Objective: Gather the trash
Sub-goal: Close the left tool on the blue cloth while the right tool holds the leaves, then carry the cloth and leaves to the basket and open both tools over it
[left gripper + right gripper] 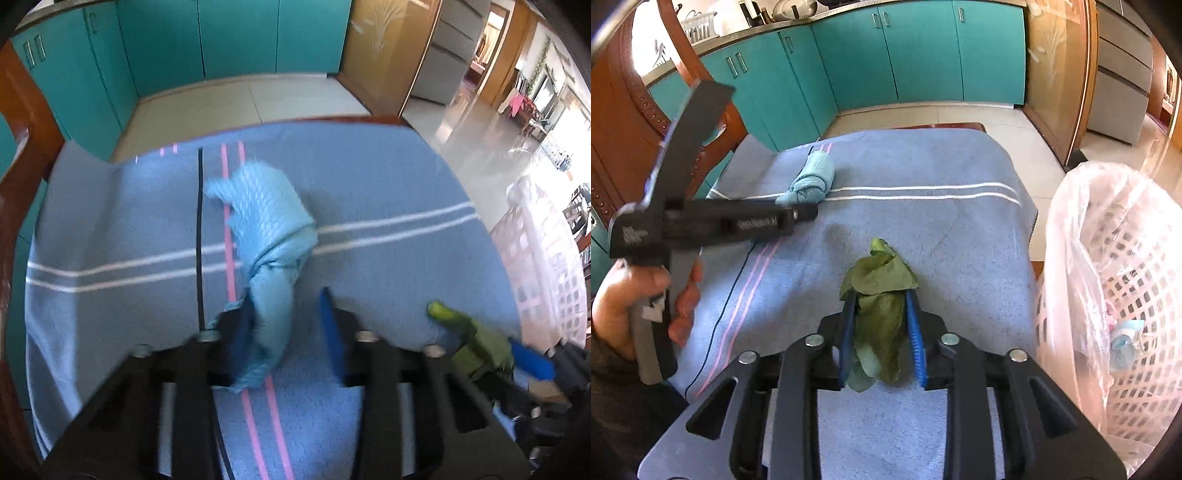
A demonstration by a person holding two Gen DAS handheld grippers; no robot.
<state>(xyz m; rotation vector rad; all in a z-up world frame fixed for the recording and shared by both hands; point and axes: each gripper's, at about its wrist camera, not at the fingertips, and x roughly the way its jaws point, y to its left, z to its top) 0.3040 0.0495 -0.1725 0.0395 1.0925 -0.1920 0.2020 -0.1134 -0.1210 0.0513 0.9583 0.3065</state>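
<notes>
Blue tablecloth (923, 229) bears crumpled light-blue wrapper (269, 236), knotted midway.

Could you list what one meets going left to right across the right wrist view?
Left gripper → blue cloth → green leaf in the right gripper → bin.

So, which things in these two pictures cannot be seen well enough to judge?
- Left gripper: in the left wrist view, motion blur hides whether its fingers touch the light blue cloth.
- Green leaf: in the right wrist view, its lower end is tucked between the right gripper's fingers.
- White basket: cut off by the right edge; the plastic liner veils its contents.
- Countertop items: too small, top edge.
</notes>
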